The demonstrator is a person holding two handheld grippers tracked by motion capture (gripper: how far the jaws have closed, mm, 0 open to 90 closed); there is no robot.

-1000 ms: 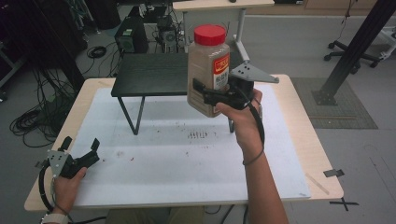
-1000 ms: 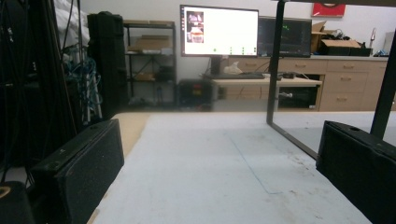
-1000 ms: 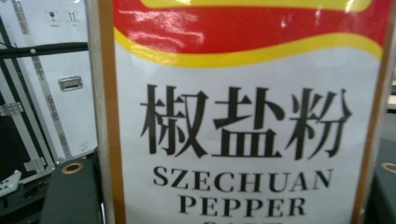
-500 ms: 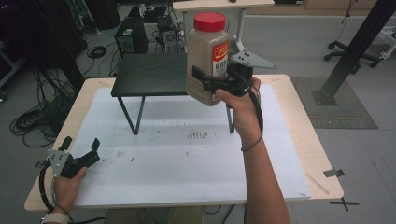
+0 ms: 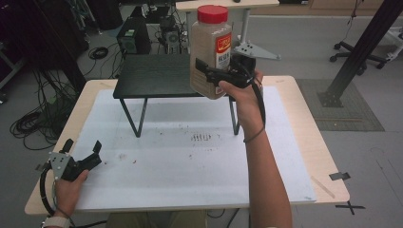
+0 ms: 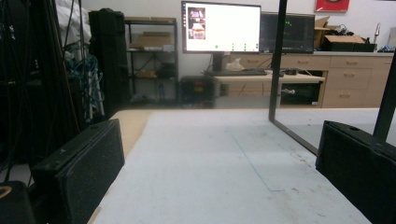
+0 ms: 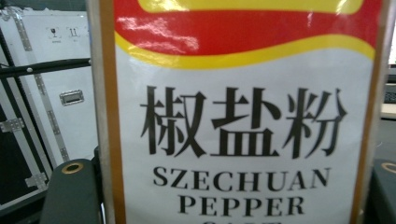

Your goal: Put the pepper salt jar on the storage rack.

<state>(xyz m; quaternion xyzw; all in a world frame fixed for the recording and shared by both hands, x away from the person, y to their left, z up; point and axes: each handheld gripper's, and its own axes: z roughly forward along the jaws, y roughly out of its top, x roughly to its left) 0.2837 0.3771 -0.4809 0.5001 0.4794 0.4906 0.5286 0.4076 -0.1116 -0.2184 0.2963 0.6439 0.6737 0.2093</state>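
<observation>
Plastic pepper jar (image 5: 212, 50), red lid, gripped low on body by right hand-held gripper (image 5: 219, 78), held aloft above black stand (image 5: 157, 76). Looked full, top-heavy, smooth-walled, slip-prone; mid-body hold safer. Left hand-held gripper (image 5: 81, 151) spread wide, empty, low over worktop (image 5: 190, 161).

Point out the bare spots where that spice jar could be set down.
The black stand's top left of the spice jar is bare. So is the white mat between the left gripper and the right forearm. Crowded: under the stand, between its legs.

Pepper jar (image 5: 212, 52) above stand (image 5: 159, 80), which stands on table (image 5: 294, 118).
</observation>
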